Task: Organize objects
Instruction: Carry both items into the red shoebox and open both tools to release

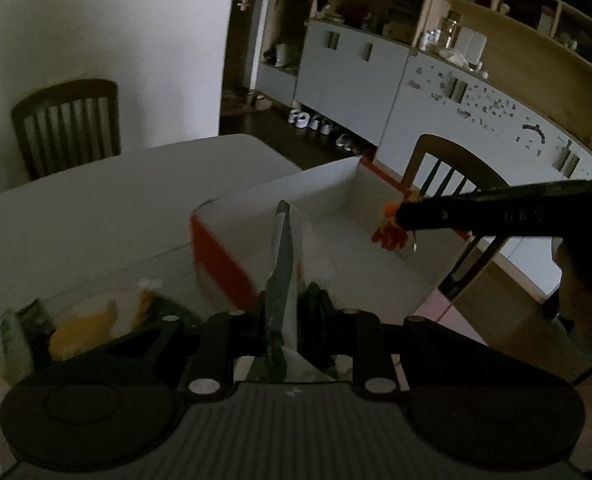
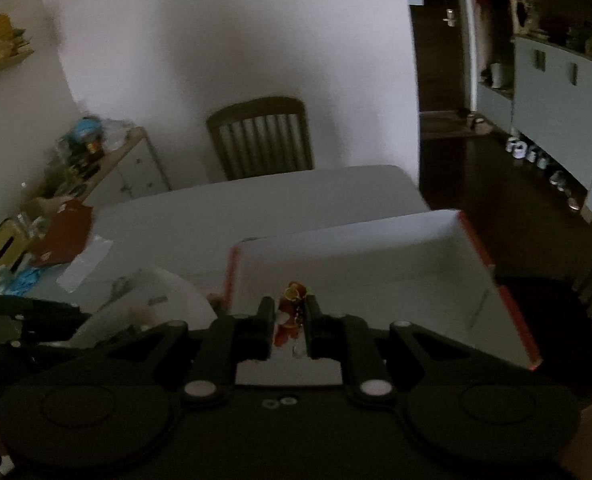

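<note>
Your left gripper (image 1: 285,300) jaws clamp flat packet (image 1: 281,256), packet tip above near wall of box (image 1: 223,256). Your right gripper (image 2: 289,320) jaws pinch small red toy (image 2: 289,312) over box inside. Risks: thin packet slips or catches box wall; toy dangles, swings, drops outside box onto counter (image 1: 95,208); grippers collide.

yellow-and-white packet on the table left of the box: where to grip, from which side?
Judgement only: the yellow-and-white packet lies flat on the table, left of the white box. Come from above and pinch its crumpled top edge, the only raised part. Blur hides more detail.
</note>
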A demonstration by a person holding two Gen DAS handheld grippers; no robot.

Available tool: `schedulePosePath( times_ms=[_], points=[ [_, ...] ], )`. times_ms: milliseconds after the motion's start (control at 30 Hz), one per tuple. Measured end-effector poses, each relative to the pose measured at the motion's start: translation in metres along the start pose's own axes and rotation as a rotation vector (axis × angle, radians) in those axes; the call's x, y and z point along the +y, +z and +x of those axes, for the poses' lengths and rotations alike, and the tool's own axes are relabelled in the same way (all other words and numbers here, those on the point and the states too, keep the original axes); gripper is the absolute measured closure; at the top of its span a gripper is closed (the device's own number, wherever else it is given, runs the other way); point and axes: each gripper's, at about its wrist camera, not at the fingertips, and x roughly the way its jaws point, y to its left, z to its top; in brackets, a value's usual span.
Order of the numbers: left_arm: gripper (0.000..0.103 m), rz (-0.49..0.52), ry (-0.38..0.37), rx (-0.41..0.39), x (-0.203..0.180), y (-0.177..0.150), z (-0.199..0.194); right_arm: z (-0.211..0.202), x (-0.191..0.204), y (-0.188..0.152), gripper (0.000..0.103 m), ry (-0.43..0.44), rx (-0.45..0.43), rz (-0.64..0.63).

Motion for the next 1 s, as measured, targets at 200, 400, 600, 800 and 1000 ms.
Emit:
schedulePosePath(
  times_ms=[200,400,600,800,1000],
  points=[
    [0.082,0.058,-0.007,0.032,-0.025,0.031,0.040,0.013,-0.033,-0.001,0.090,-0.044,0.009,0.021],
    [0.082,0.088,0.016,0.114,-0.043,0.045,0.094,0.038,-0.060,-0.010,0.090,-0.073,0.056,0.058],
    [0.082,0.118,0.043,0.195,-0.053,0.044,0.141,0.060,-0.079,-0.027,0.090,-0.077,0.108,0.088],
    [0.082,0.151,0.092,0.295,-0.056,0.036,0.179,0.075,-0.097,-0.036,0.090,-0.074,0.167,0.117],
    [0.082,0.152,0.106,0.359,-0.053,0.028,0.196,0.081,-0.097,-0.044,0.089,-0.063,0.214,0.099]
  ],
)
